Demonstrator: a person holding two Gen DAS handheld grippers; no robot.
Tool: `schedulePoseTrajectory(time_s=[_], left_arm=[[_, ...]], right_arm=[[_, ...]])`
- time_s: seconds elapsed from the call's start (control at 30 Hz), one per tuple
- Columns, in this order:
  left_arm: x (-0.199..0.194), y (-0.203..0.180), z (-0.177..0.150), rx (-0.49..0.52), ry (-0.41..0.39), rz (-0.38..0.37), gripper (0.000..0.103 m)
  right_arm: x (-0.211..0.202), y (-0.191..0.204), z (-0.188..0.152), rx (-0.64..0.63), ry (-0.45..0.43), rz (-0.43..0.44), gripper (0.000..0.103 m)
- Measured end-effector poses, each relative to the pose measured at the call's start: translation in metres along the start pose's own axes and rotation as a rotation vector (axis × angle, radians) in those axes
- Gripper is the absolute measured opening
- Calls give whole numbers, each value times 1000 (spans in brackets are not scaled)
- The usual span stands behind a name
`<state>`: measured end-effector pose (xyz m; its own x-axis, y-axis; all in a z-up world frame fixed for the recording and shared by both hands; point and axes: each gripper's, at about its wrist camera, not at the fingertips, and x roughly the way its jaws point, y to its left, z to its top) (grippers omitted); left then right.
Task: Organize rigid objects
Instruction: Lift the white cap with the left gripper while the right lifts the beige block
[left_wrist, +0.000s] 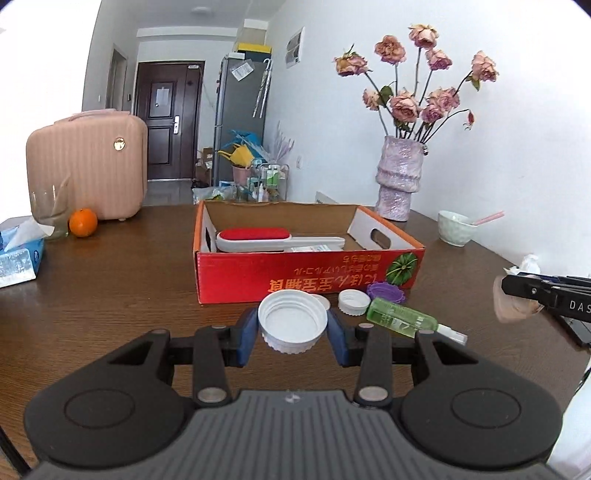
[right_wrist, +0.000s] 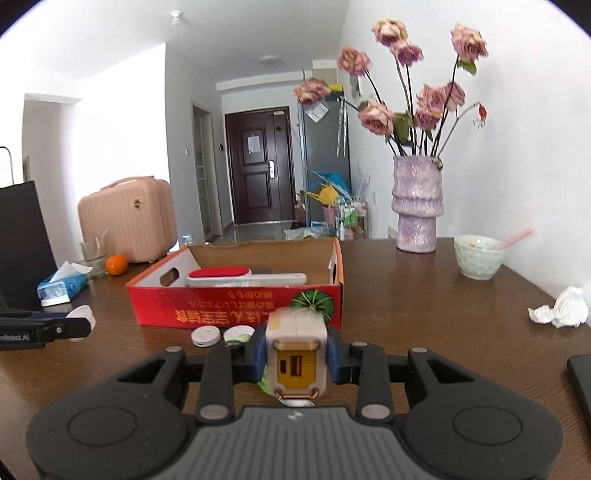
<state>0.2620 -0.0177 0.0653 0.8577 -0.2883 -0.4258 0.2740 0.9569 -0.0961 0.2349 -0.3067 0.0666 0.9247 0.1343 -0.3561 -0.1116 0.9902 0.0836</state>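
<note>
Left gripper (left_wrist: 293, 326): jaws clamped on a wide white screw lid (left_wrist: 293, 320), open side up, held above the brown surface (left_wrist: 110, 295) just near of the red cardboard box (left_wrist: 306, 275).

Right gripper (right_wrist: 297, 363): jaws gripping a cream block with a yellow port face (right_wrist: 296, 363), a USB-type charger by the look of it, also held short of the box's near wall.

Inside the box: a lint brush with a red pad (left_wrist: 255, 236) and a white handle, lying flat.

On the surface between box and grippers: a smaller white cap (left_wrist: 353, 302), a purple lid (left_wrist: 386, 292) touching the box's near right corner, and a green spray bottle (left_wrist: 404, 320) on its side.

Far right: a purple vase (left_wrist: 400, 177) of dried roses, a pale bowl (left_wrist: 455, 228). Far left: an orange (left_wrist: 83, 222), a tissue pack (left_wrist: 20, 258).
</note>
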Motion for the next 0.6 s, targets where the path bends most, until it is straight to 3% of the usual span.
schedulePoseTrajectory(time_s=[0.3, 0.33, 0.37, 0.53, 0.6], left_arm=[[3, -3, 5, 4, -4, -14, 41], [6, -3, 6, 9, -3, -13, 41], [8, -2, 7, 12, -2, -13, 41], [30, 4, 19, 8, 11, -10, 41], [39, 7, 20, 7, 17, -7, 41]], right_arm=[[0, 0, -1, -13, 2, -2, 29], [3, 1, -2, -17, 4, -7, 5], [6, 0, 0, -17, 2, -7, 0], [27, -2, 5, -37, 15, -5, 1], [39, -4, 0, -48, 38, 5, 7]])
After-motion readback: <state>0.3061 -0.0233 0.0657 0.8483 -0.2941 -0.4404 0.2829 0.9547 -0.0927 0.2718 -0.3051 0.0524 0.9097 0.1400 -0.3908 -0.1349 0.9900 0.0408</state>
